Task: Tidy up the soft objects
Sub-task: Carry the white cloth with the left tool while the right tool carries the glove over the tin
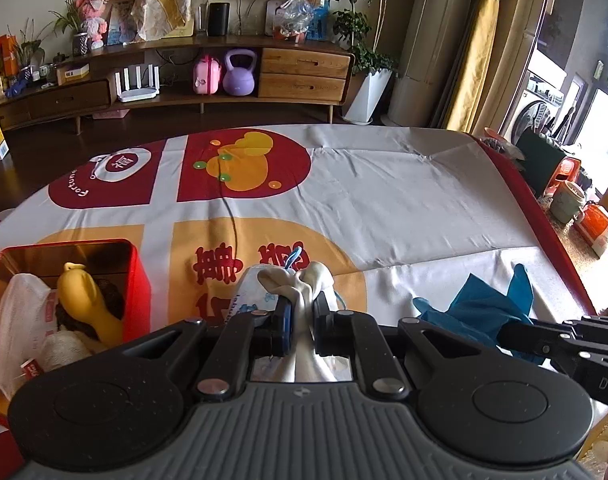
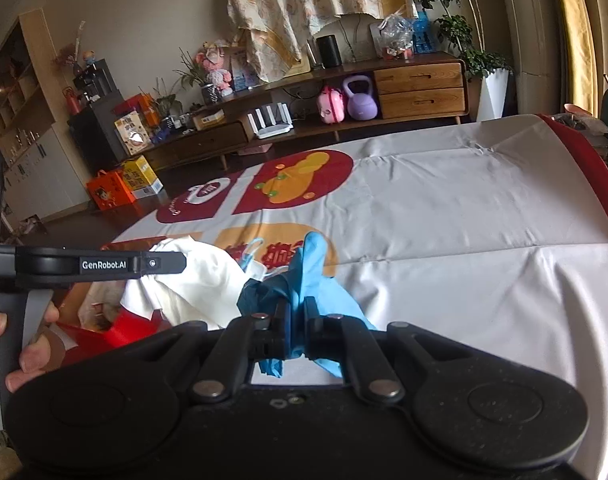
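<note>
The left gripper (image 1: pixel 302 312) is nearly closed, its pads pinching a bunch of white cloth (image 1: pixel 304 284) that bulges out above the fingertips and hangs down below them. Tangled in that bunch is a face mask (image 1: pixel 250 292) with a blue ear loop, though where the cloth ends and the mask begins is hard to tell. The right gripper (image 2: pixel 298 320) is clamped tight on a blue rubber glove (image 2: pixel 312 264); one glove finger sticks up past the tips and the rest droops beneath, partly hidden by the gripper body. Both bundles hang over a table covered with a grey, red and orange printed cloth (image 1: pixel 404 208). To the left of the left gripper stands an open red tin (image 1: pixel 134 276) holding a yellow rubber glove (image 1: pixel 80 296), a white cloth pouch (image 1: pixel 20 320) and something dark underneath that cannot be made out. From the right wrist view the left gripper crosses the left side, covering most of the tin, and a hand (image 2: pixel 8 340) on its handle is cut off by the picture's edge. A thin dark cord (image 1: pixel 232 216) runs across the tablecloth beyond the held items.
</note>
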Action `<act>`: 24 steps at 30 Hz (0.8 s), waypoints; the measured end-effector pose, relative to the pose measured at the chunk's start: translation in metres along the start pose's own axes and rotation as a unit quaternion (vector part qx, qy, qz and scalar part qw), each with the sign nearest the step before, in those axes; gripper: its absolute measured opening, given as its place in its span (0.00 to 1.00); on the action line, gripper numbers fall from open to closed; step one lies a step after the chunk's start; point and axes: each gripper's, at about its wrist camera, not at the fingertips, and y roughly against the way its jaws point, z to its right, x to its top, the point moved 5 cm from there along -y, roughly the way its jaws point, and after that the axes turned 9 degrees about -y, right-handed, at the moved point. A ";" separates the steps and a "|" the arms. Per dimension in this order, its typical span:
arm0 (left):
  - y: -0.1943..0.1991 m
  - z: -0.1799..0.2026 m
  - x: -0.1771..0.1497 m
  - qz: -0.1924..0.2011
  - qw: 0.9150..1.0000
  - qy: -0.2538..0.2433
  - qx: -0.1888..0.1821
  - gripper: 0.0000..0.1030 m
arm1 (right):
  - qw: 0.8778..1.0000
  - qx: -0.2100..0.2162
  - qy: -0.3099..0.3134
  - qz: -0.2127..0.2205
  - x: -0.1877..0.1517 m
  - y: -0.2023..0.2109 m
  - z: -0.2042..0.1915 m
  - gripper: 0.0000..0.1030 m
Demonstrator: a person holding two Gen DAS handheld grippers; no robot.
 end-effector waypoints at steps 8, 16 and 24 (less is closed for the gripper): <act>0.036 -0.019 -0.007 0.008 1.000 0.007 0.006 0.10 | 1.000 0.019 0.021 0.007 0.007 0.010 -0.028 0.05; 0.063 -0.047 -0.014 0.005 1.000 0.018 0.021 0.10 | 0.998 0.035 0.048 -0.003 0.007 0.011 -0.063 0.05; 0.089 -0.076 -0.018 0.012 0.999 0.027 0.031 0.10 | 0.995 0.065 0.078 -0.011 0.007 0.005 -0.110 0.05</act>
